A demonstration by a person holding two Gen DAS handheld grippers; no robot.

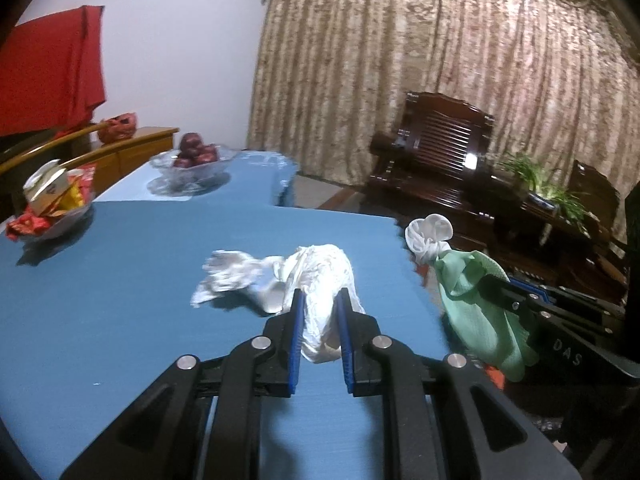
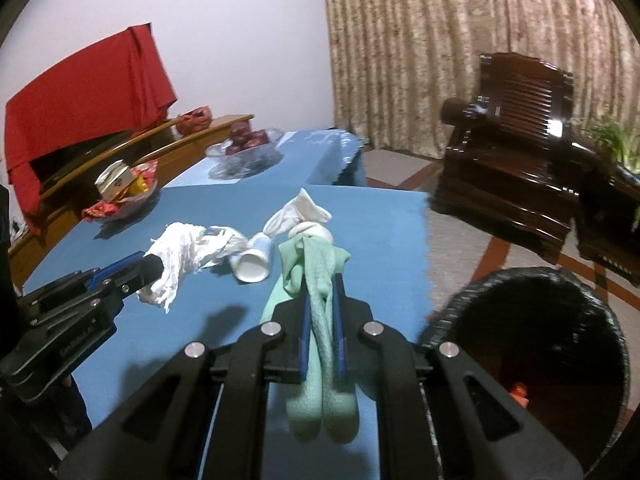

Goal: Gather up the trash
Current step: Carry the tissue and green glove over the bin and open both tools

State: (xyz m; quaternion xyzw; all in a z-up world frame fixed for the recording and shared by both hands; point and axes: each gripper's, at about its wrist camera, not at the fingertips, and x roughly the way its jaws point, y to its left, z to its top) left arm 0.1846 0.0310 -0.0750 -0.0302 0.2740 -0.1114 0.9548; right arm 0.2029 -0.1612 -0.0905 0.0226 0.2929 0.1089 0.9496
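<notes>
Left gripper [image 1: 320,312]: I have its jaws clamped on a crumpled white tissue wad [image 1: 320,276], which trails forward past the tips above the blue table [image 1: 100,300].

Right gripper [image 2: 322,300]: my jaws are pressed tight on a mint-green cloth [image 2: 316,276]; its knotted white end [image 2: 300,212] sticks out beyond the tips and the loose folds hang beneath them.

Bin [image 2: 532,344]: a dark round basket stands low to the right of my right jaws, just off the table edge, with something small and orange inside.

Still on the table: a white cup [image 2: 254,260] lies on its side ahead of the right jaws, left of the cloth.

Progress: I judge it midway. Two pieces are in hand but not yet binned, and the cup is left.
</notes>
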